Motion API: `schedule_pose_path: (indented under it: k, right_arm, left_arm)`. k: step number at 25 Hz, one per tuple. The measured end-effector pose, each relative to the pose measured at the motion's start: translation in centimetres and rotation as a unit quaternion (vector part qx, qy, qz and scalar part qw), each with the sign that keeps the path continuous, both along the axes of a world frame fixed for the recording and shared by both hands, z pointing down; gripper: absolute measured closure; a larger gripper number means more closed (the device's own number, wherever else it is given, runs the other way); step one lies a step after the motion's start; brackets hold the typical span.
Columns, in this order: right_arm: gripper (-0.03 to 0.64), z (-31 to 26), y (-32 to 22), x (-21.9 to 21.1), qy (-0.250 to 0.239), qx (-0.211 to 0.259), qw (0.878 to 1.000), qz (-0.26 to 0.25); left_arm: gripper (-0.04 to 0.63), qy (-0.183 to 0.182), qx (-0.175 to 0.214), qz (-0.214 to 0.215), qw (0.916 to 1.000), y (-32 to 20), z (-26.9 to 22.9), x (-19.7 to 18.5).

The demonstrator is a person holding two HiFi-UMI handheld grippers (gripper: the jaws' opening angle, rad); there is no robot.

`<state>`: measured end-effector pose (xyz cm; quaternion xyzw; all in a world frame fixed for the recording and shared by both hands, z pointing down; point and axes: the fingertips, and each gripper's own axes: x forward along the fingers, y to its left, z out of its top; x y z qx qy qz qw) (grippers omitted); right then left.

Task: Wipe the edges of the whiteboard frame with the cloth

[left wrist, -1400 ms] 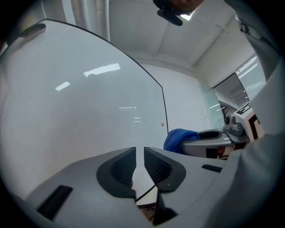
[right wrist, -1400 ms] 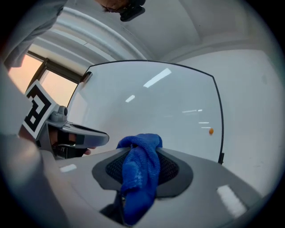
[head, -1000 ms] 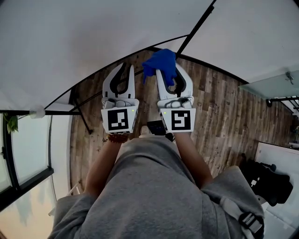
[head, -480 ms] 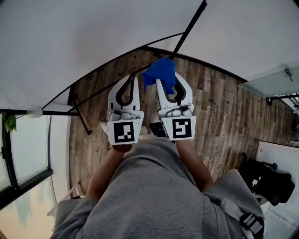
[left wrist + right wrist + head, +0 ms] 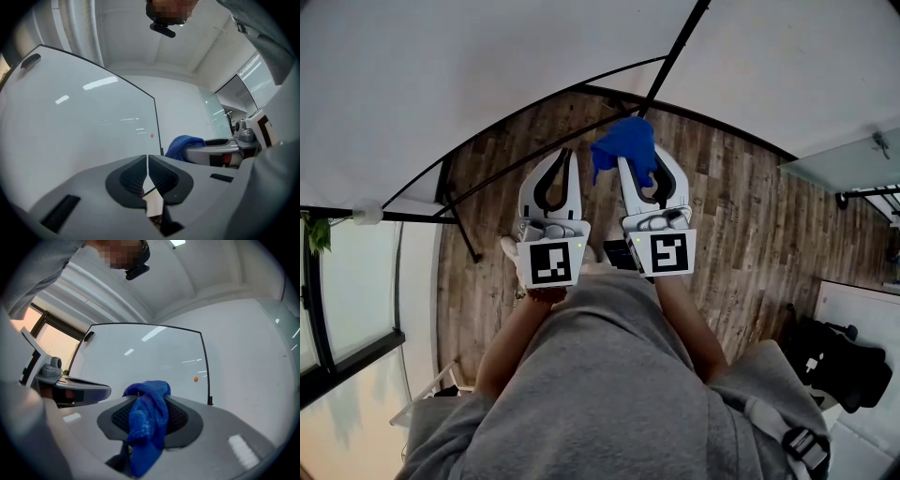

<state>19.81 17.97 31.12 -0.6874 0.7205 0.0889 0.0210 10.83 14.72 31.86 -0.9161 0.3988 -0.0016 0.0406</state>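
The whiteboard (image 5: 487, 66) fills the top of the head view, and its thin black frame (image 5: 679, 52) runs down its right side. My right gripper (image 5: 636, 161) is shut on a blue cloth (image 5: 623, 142), which bunches over the jaw tips just below the frame's lower right corner. In the right gripper view the cloth (image 5: 149, 416) hangs between the jaws, with the frame's right edge (image 5: 205, 366) ahead. My left gripper (image 5: 564, 159) is beside it, shut and holding nothing. In the left gripper view its jaws (image 5: 147, 159) meet, facing the frame edge (image 5: 157, 126), with the cloth (image 5: 185, 143) to the right.
Wooden floor (image 5: 741, 225) lies below the board. The board's black stand leg (image 5: 455, 211) is at the left. A black bag (image 5: 844, 366) sits at the right, with a glass panel (image 5: 848, 169) above it. A small orange dot (image 5: 196, 378) marks the board.
Both grippers have sunk slightly in the head view, and the left one has come a little nearer the right. The cloth has stayed in the right jaws.
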Motion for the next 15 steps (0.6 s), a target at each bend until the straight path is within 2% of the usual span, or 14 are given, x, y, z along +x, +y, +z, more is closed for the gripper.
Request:
schedule_pose_path:
  k: [15]
  right_arm:
    - [0.466,1.8,4.9,4.5,-0.039,-0.006,0.998,0.050]
  left_arm:
    - [0.575,-0.008,-0.008,0.018,0.9998,2.8,0.9,0.5]
